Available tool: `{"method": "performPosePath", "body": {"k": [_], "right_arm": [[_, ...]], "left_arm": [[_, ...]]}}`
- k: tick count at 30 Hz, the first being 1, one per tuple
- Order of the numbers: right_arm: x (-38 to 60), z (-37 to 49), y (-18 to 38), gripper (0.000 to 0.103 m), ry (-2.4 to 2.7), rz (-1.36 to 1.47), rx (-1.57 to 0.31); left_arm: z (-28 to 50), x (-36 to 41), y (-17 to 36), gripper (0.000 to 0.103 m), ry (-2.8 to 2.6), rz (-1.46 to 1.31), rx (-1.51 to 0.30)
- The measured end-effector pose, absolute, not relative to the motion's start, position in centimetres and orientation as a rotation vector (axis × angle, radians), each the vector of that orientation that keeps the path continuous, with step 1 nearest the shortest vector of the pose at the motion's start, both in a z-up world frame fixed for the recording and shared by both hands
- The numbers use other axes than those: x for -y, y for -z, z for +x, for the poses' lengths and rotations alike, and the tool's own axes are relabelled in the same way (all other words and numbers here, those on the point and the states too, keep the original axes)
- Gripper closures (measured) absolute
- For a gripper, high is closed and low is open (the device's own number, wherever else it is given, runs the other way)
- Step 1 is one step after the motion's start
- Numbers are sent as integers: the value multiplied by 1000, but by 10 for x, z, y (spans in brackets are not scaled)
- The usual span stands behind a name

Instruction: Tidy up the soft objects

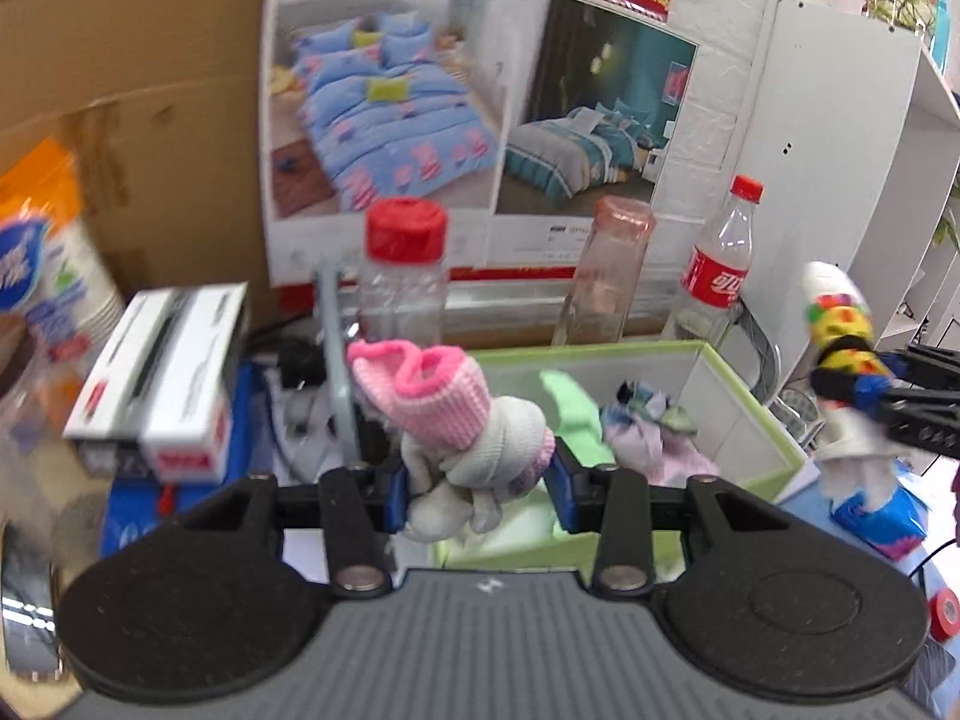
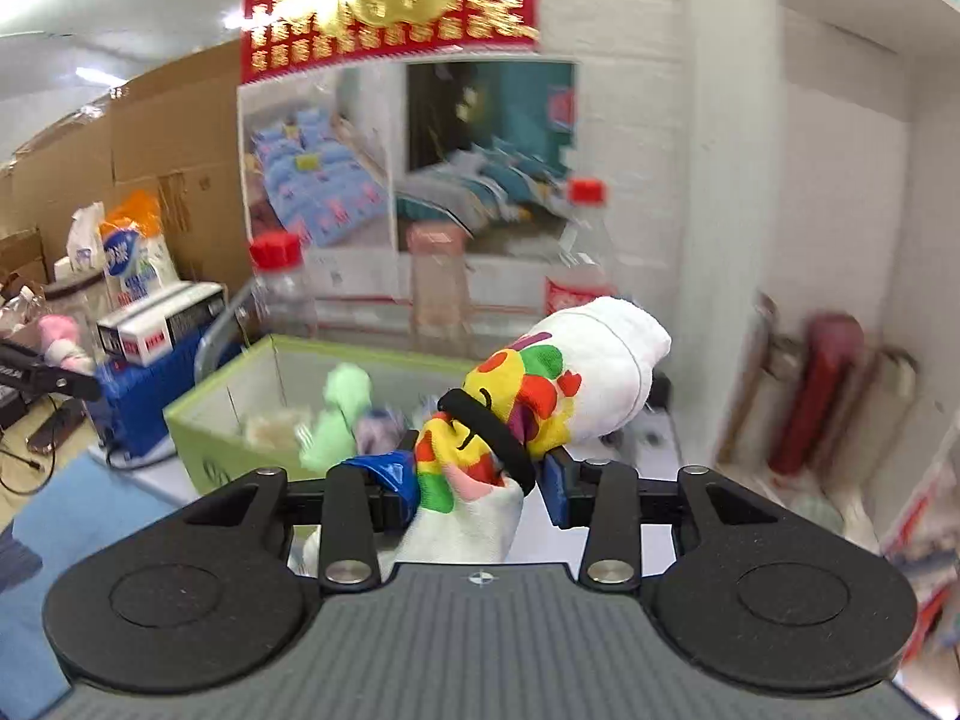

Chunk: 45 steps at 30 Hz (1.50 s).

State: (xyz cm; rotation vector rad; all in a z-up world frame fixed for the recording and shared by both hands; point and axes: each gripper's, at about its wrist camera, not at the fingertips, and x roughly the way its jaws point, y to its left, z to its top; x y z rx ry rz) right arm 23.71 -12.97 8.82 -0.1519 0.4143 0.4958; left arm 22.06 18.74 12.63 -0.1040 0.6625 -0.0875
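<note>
My left gripper (image 1: 480, 489) is shut on a rolled pink and white sock bundle (image 1: 462, 426), held up in front of a light green box (image 1: 744, 396). Inside the box lie a green cloth (image 1: 570, 408) and other soft pieces (image 1: 654, 432). My right gripper (image 2: 483, 492) is shut on a white sock bundle with a bright multicoloured print (image 2: 552, 390) and a black band. It hangs beside the green box (image 2: 198, 438). The right gripper and its bundle (image 1: 840, 330) show at the right edge of the left wrist view. The left gripper with the pink bundle (image 2: 60, 348) shows at the far left of the right wrist view.
Behind the box stand a red-capped clear jar (image 1: 405, 276), a pink-capped bottle (image 1: 606, 276) and a cola bottle (image 1: 720, 258). A white carton (image 1: 162, 372) lies on a blue box at left. Cardboard (image 1: 120, 60) and a bedding poster (image 1: 468, 102) form the back; white shelving (image 1: 840, 138) stands right.
</note>
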Motion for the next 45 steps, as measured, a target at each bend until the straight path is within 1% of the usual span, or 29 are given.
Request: {"method": "performPosePath", "body": {"k": [5, 6, 8, 9, 12, 14, 19, 23, 29, 35, 40, 45], "right_arm": [[76, 293, -78, 78, -553, -224, -473], [70, 303, -72, 77, -560, -227, -495], [60, 320, -58, 73, -577, -227, -550], [56, 329, -51, 73, -583, -226, -584], [46, 343, -36, 69, -581, -217, -671], [44, 343, -33, 66, -565, -209, -678], [59, 316, -62, 58, -503, -151, -465], [68, 282, -76, 54, -519, -181, -437], [101, 225, -61, 49, -489, -152, -470], [142, 176, -21, 47, -423, -68, -539], [166, 170, 4, 46, -378, -11, -640], [152, 195, -7, 46, -436, -30, -668]], "left_arm": [[269, -180, -105, 60, 70, -106, -721], [276, -180, -100, 58, 65, -106, -729], [285, -182, -89, 37, 48, -107, -745], [287, -183, -85, 30, 41, -110, -747], [287, -186, -82, 30, 40, -108, -751], [283, -190, -84, 30, 32, -117, -740], [252, -196, -96, 29, 21, -125, -700], [210, -196, -98, 27, 31, -115, -680], [145, -197, -78, 26, 2, -106, -717], [102, -205, -39, 26, -42, -153, -800], [96, -219, -21, 26, -92, -236, -856], [105, -220, -22, 26, -95, -247, -851]]}}
